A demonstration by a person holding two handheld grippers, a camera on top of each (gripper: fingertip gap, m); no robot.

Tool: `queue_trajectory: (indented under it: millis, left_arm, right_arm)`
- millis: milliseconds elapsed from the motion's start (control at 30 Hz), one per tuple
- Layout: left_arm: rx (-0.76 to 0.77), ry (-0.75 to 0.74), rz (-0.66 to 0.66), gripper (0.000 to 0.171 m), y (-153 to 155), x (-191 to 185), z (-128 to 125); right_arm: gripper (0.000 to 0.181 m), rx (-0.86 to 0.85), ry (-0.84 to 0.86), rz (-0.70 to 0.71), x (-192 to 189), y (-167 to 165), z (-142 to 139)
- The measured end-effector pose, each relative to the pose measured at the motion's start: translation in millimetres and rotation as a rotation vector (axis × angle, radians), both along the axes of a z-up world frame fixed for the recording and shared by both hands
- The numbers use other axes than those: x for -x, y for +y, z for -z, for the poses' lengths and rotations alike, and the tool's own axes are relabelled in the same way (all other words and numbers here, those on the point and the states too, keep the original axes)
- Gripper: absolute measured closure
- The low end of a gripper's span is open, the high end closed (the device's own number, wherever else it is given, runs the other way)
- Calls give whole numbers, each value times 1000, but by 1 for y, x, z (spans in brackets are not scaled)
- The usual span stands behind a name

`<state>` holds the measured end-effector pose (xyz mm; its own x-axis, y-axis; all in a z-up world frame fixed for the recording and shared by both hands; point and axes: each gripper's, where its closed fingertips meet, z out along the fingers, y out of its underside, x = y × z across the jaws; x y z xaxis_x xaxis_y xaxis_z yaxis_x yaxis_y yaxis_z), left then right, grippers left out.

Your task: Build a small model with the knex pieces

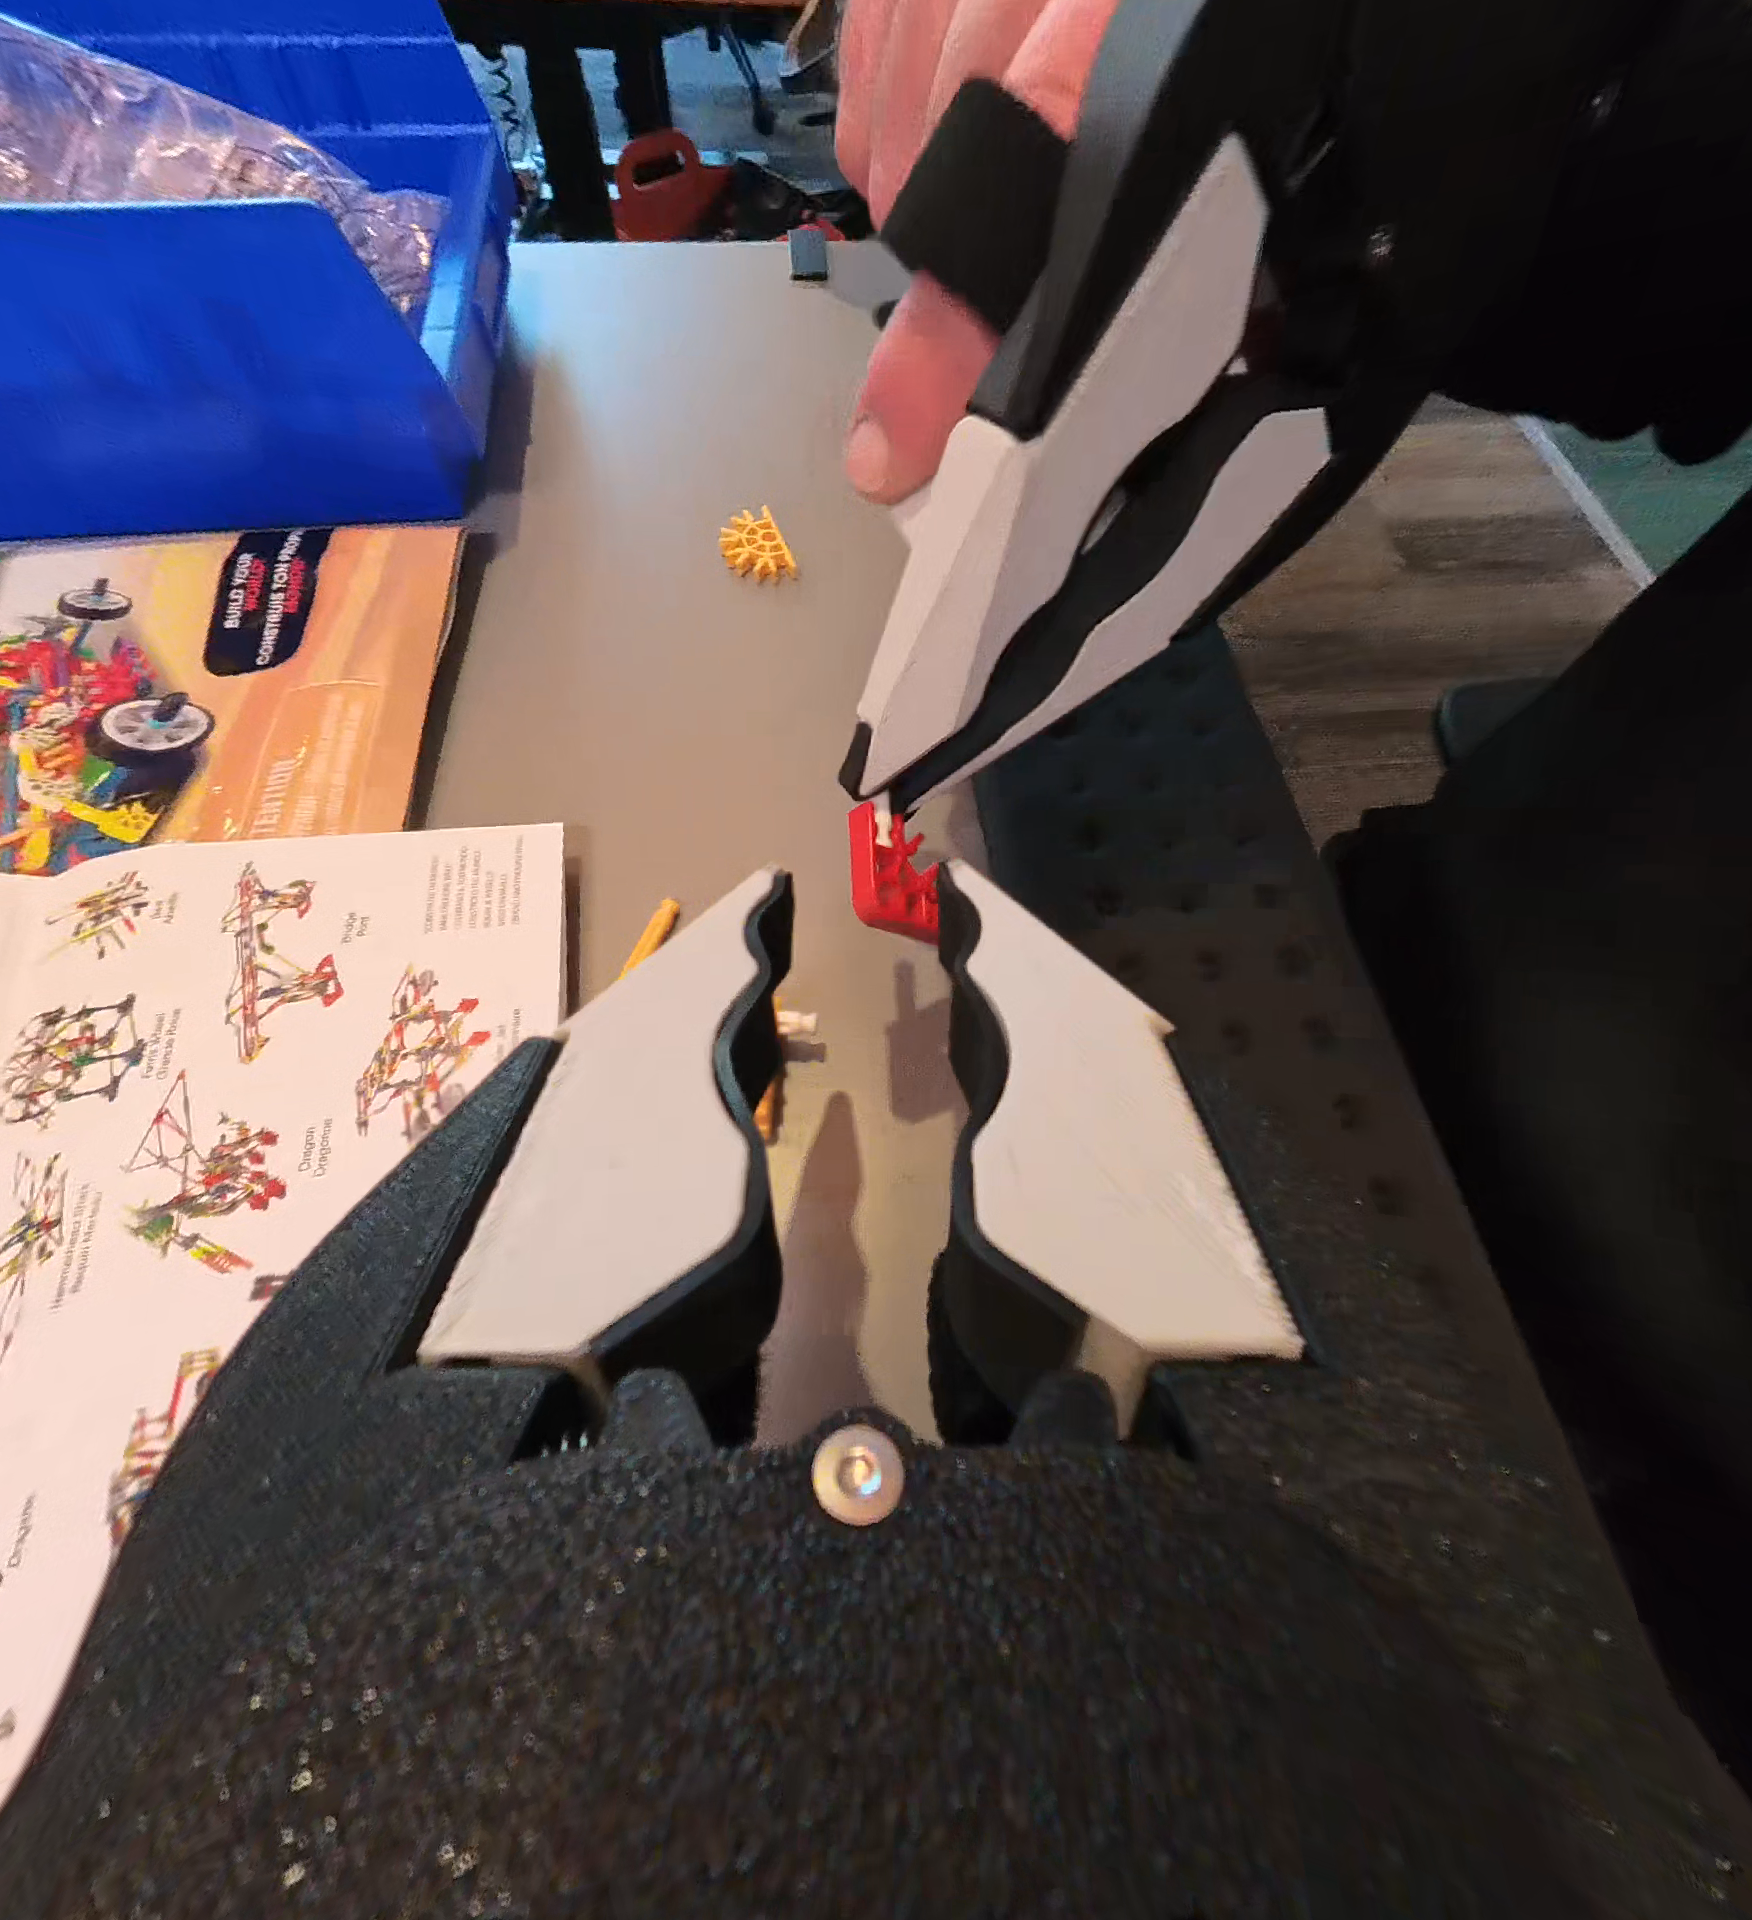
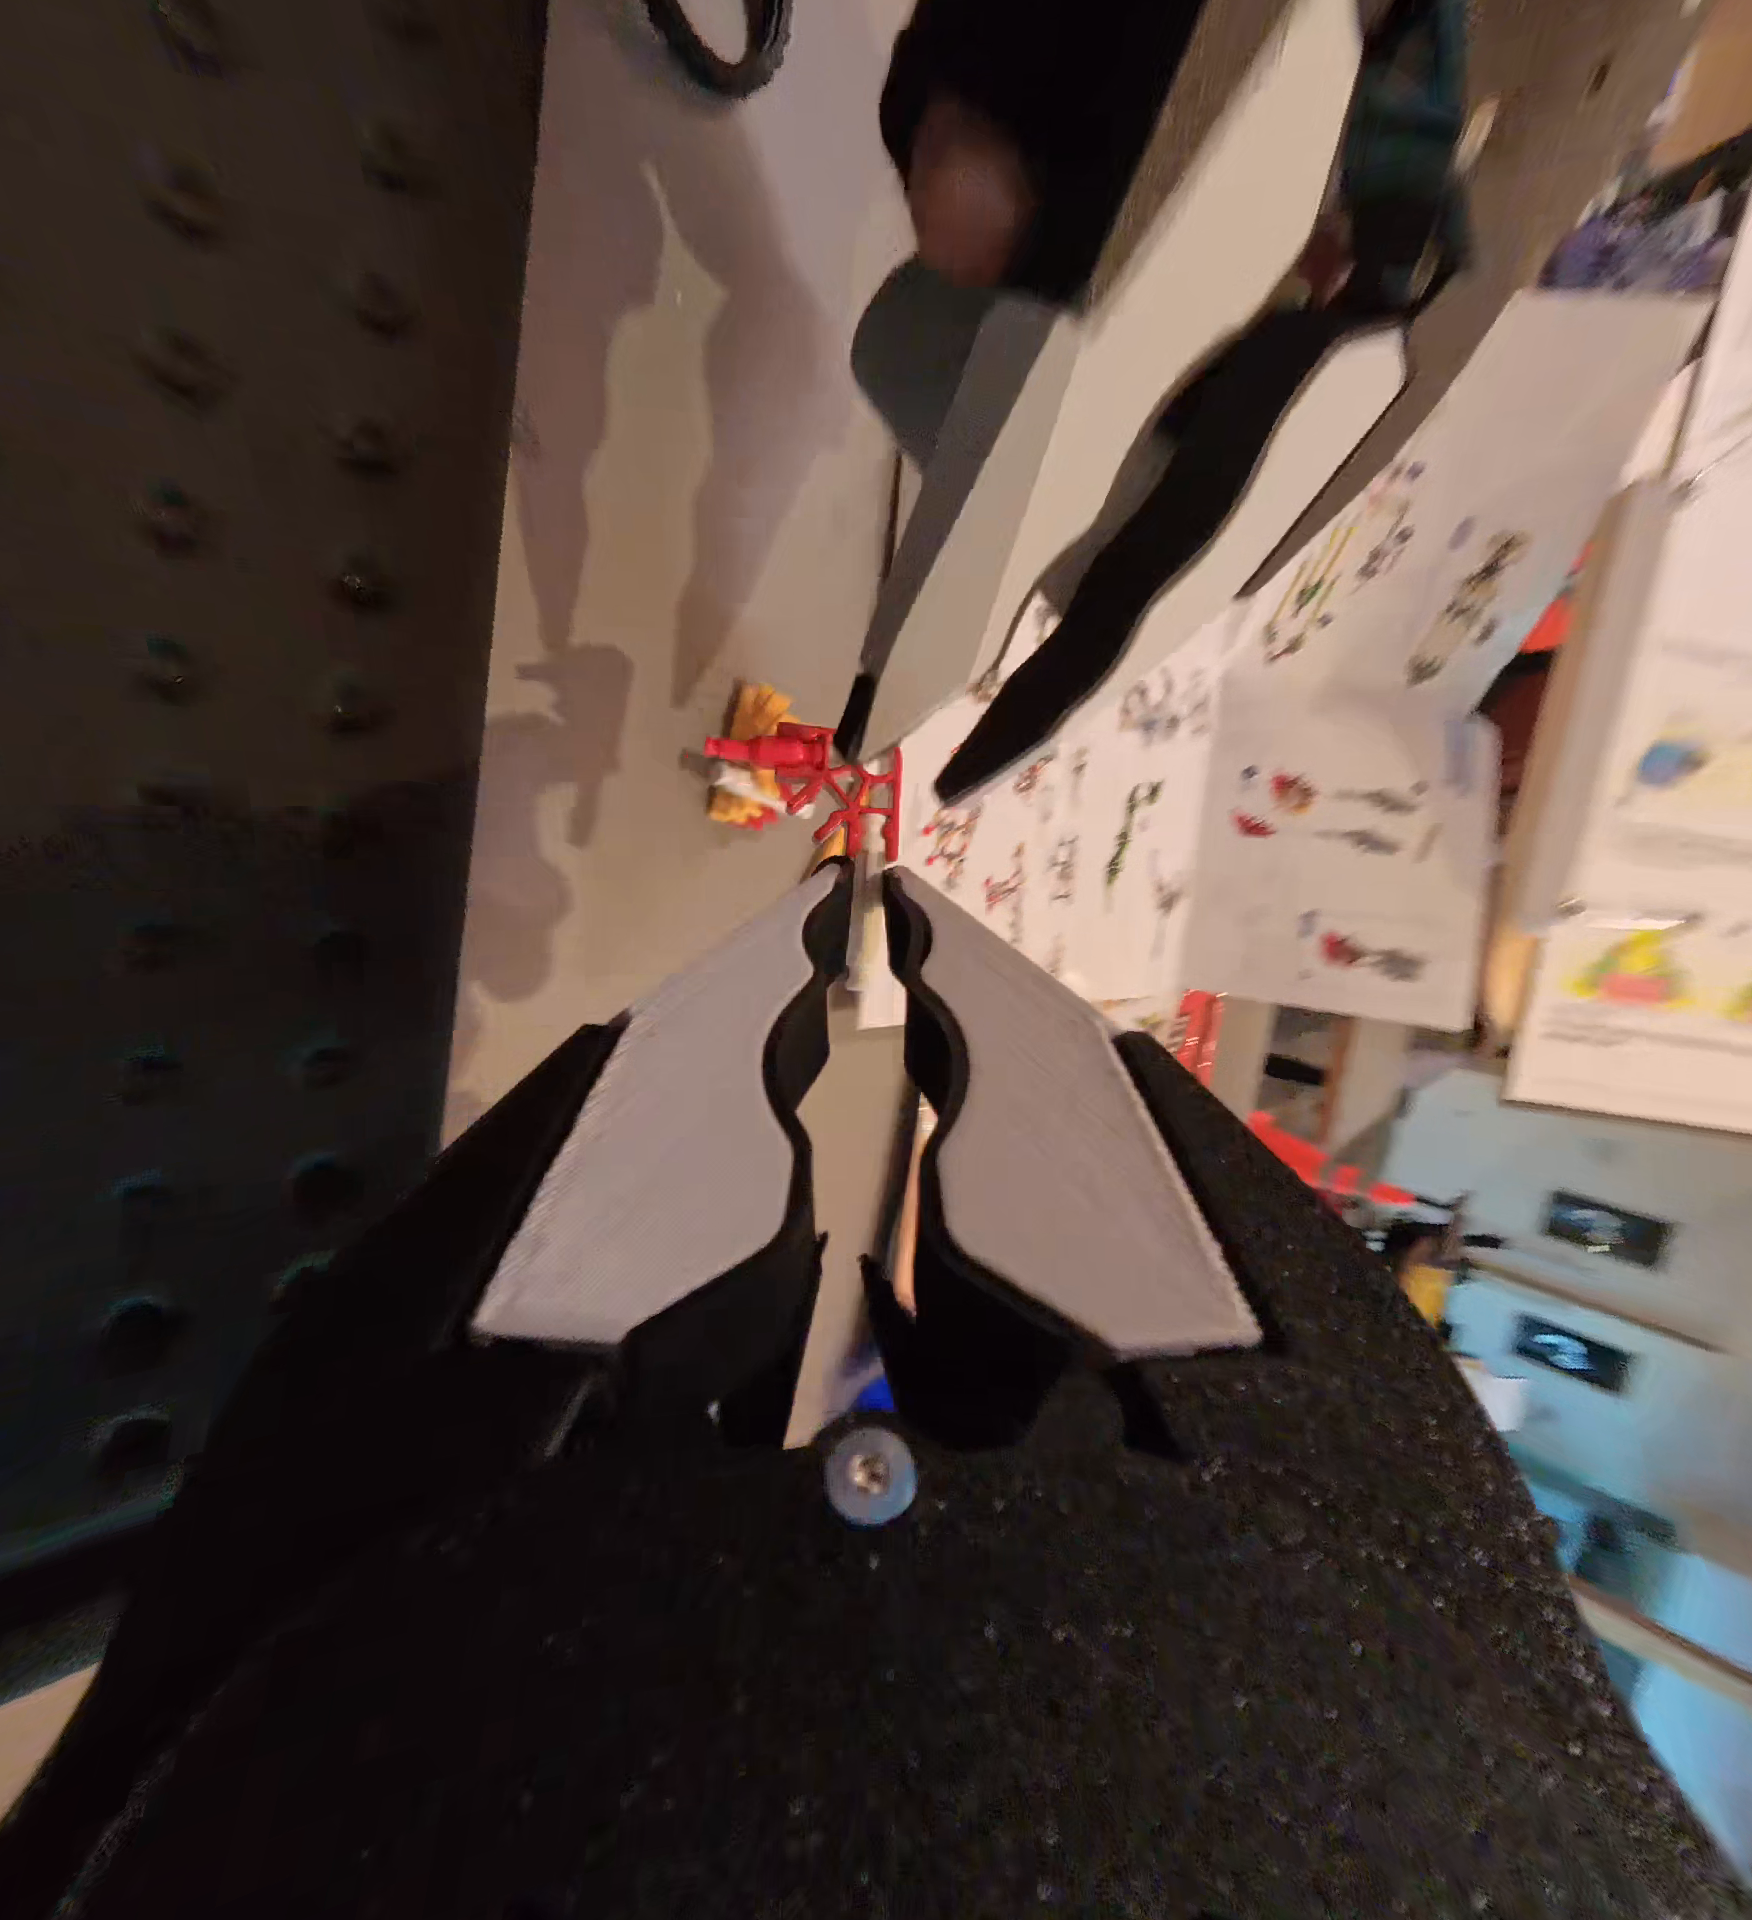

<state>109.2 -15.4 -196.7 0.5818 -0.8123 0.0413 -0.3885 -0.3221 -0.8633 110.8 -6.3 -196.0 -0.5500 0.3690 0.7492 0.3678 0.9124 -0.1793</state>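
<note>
My right gripper (image 2: 861,878) is shut on a short white rod (image 2: 859,930). The rod's far end meets a red connector (image 2: 856,805), which has a red rod (image 2: 763,748) sticking out sideways. In the left wrist view the right gripper (image 1: 880,802) comes down from the upper right, with a hand on it, and the white rod tip (image 1: 884,828) sits in the red connector (image 1: 887,878). My left gripper (image 1: 861,881) is open. Its right fingertip (image 1: 955,894) touches the red connector, while the other finger stands apart. The left gripper also shows in the right wrist view (image 2: 903,764).
On the grey table (image 1: 643,675) lie a yellow connector (image 1: 760,542), a yellow rod (image 1: 648,935) and a small white piece (image 1: 799,1023). A blue bin (image 1: 176,364), a printed box (image 1: 176,675) and an instruction sheet (image 1: 228,1039) are on the left. A black perforated mat (image 1: 1163,831) is on the right. Left and right tips are no more than a few centimetres apart.
</note>
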Motion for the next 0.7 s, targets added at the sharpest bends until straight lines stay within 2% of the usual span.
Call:
queue_trajectory:
  millis: [133, 200, 233, 267, 367, 500, 600, 700]
  left_arm:
    - [25, -75, 23, 163, -5, -3, -7]
    - [9, -96, 15, 167, -3, 1, -13]
    - [-23, -111, -8, 169, 0, 5, -19]
    - [-31, -126, -17, 169, 1, 7, -23]
    - [-108, -177, -45, 169, 4, 12, -38]
    - [-214, -291, -32, 169, 4, 9, -60]
    - [-235, -311, -16, 169, 5, 3, -58]
    - [-265, -352, 24, 169, -1, -2, -64]
  right_arm:
    - [176, -127, 28, -50, 6, -7, -17]
    - [173, -125, 72, -31, 11, -6, -27]
    - [165, -99, 107, -2, 14, -3, -35]
    - [156, -45, 136, 37, 15, 1, -42]
    - [155, 229, 215, 200, 12, 16, -56]
    - [156, 707, 168, 270, 8, 3, -39]
    - [166, 828, 180, 267, 11, -3, -30]
    - [175, 909, 213, 242, 13, -7, -34]
